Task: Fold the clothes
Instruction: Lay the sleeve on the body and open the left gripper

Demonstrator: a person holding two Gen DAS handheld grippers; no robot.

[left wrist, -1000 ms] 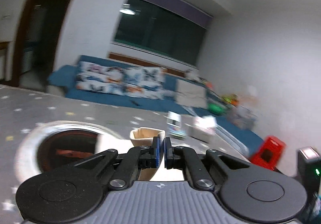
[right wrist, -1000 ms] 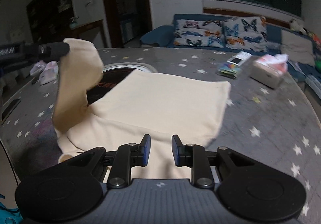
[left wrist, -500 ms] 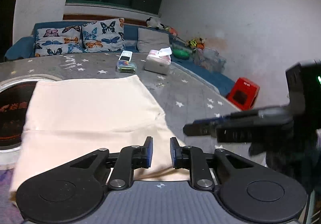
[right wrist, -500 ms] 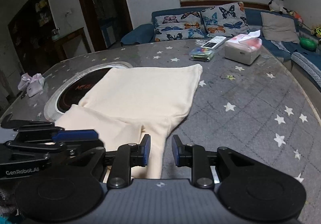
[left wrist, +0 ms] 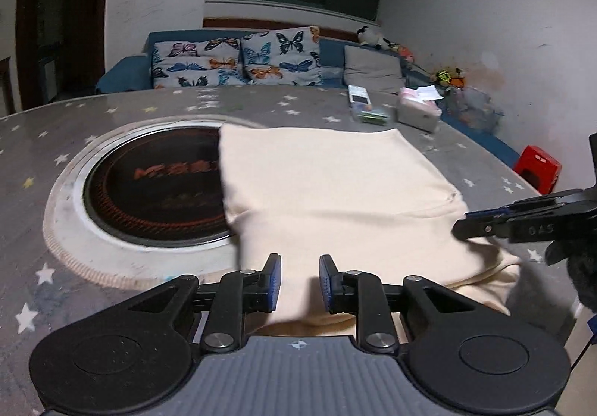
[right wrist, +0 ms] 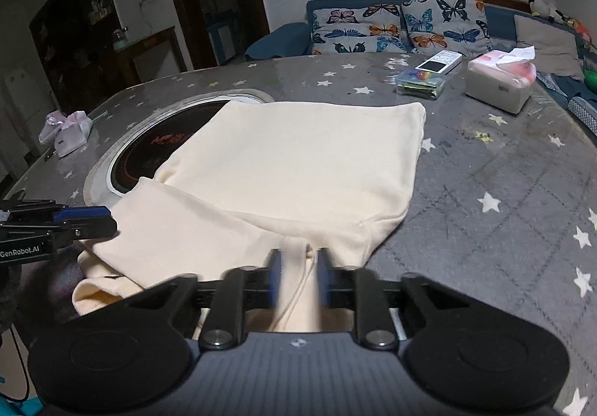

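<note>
Gray quilted tabletop (right wrist: 503,192), printed with white stars, runs to a curved rim on the right. A blue sofa (left wrist: 123,72) with butterfly cushions (left wrist: 280,58) stands beyond its far edge.

**Clear areas**
- Bare tabletop lies to the right of the garment (right wrist: 306,162), as far as the rim.
- At the far right stand a tissue box (right wrist: 500,84), a remote (right wrist: 438,63) and a small clear box (right wrist: 419,82), all well apart from the garment.
- At the left sits a round, dark inset burner (left wrist: 156,188) with a pale ring. The garment's far left corner overlaps it.
- A small pale pouch (right wrist: 69,128) lies near the left edge of the tabletop.

**Garment**
- The fabric is cream, soft and matte, and lies flat at the middle of the tabletop.
- A squared upper layer is folded over a wider lower layer, leaving a straight stepped seam across the near part.
- The near edge is bunched into loose rolls at the left corner.

**Left gripper** (left wrist: 297,283)
- Its black fingers with blue pads are opening.
- They hang over the garment's near left edge with a clear gap. Nothing is pinched between them.

**Right gripper** (right wrist: 298,278)
- Its fingers are motion-blurred.
- They are clamped on a raised ridge of the garment's near edge.
- A thin cord runs down between them.
</note>
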